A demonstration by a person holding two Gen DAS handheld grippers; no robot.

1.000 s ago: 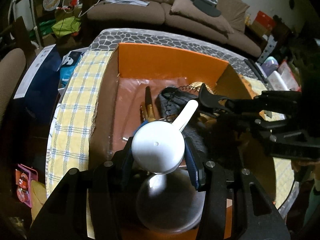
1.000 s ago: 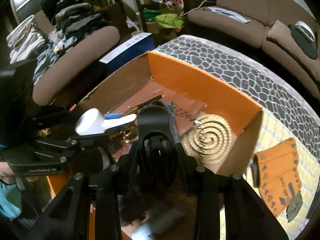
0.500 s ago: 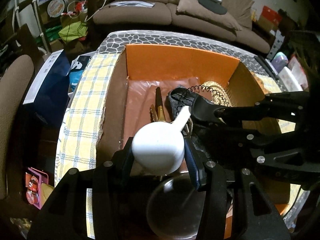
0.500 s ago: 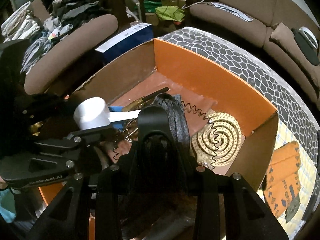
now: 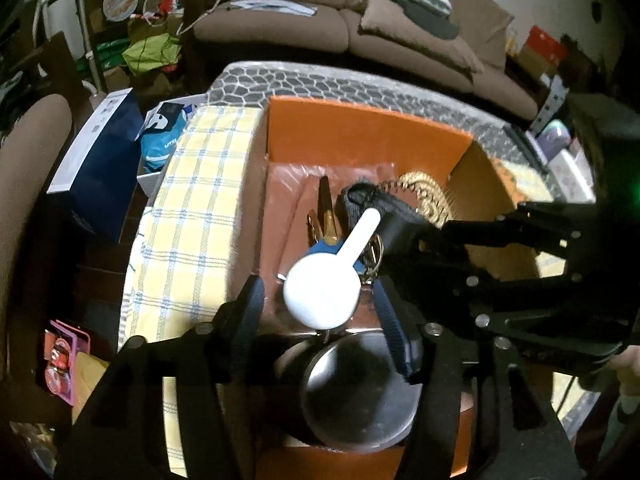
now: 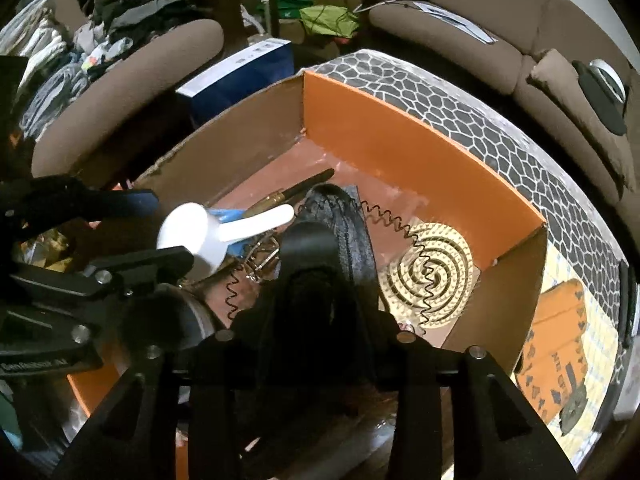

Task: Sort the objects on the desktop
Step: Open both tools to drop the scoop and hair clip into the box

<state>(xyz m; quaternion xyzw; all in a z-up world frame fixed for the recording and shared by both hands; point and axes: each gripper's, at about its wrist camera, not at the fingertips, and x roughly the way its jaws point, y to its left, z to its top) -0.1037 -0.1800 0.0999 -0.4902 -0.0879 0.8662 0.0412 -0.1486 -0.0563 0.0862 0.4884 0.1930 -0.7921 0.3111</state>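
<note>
White scoop (image 5: pixel 320 294) between the blue pads of the left gripper (image 5: pixel 320 308), bowl nearest the camera, handle pointing away and a little to the right, toward the far orange wall of the box (image 5: pixel 360 136); long axis running from the near end of the box toward the back. Jaws opening, gaps showing on both sides of the bowl, so no longer pinched. Seen from the right wrist: scoop (image 6: pixel 192 236) lying over other things in the box, bowl to the left, handle level and pointing right.

Under and behind the scoop, packed close: a gold pen (image 5: pixel 326 208) lying lengthwise, something blue, a metal ring or clip, hard to tell apart. Round steel bowl (image 5: pixel 360 384) at the near end, partly covered by the left gripper's frame.

Right gripper (image 6: pixel 320 264) reaching in from the right side, jaws opening, a dark pouch (image 6: pixel 348 224) with a thin coiled cord between them; fingertips black on black, so contact not readable. Round woven coaster (image 6: pixel 430 276) on the box floor, partly crossed by the cord.

Box walls close on all sides; bare brown floor only at the far left corner. Yellow checked cloth (image 5: pixel 200 208) on the table left of the box, free of things. Orange packet (image 6: pixel 556 356) on the cloth outside the right wall, cut off by the lens edge
</note>
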